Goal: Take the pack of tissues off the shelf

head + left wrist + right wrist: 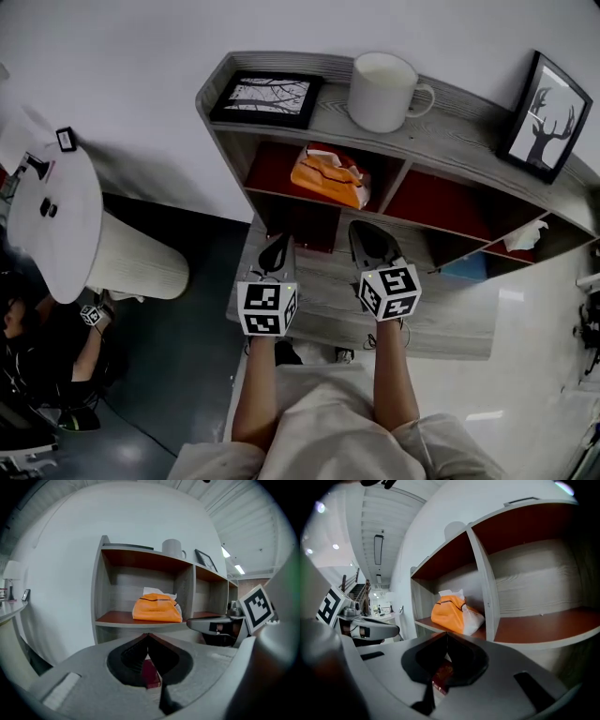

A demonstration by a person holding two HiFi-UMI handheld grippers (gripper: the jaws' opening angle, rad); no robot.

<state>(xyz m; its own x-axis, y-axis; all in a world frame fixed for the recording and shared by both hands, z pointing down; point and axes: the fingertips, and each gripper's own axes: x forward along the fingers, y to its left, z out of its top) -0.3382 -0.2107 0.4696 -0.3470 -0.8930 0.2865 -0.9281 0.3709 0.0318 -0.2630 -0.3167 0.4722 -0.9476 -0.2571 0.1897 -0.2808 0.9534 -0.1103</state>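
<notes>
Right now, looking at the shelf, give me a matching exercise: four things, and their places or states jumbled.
1 pack of tissues
2 mug
3 deer picture
4 left gripper

A on the shelf top, near its middle
B propped at the top's right end
C jaws together
D inside the upper left compartment

Pairs: 1-D, 2-A, 3-B, 4-C

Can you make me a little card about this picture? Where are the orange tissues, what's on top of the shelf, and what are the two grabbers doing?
tissue pack: orange, in the left compartment of the shelf, nothing touching it
shelf top: white mug, flat picture frame, deer picture
left hand-held gripper: shut, empty, in front of the shelf
right hand-held gripper: shut, empty, beside the left one
task: tissues not yet taken
</notes>
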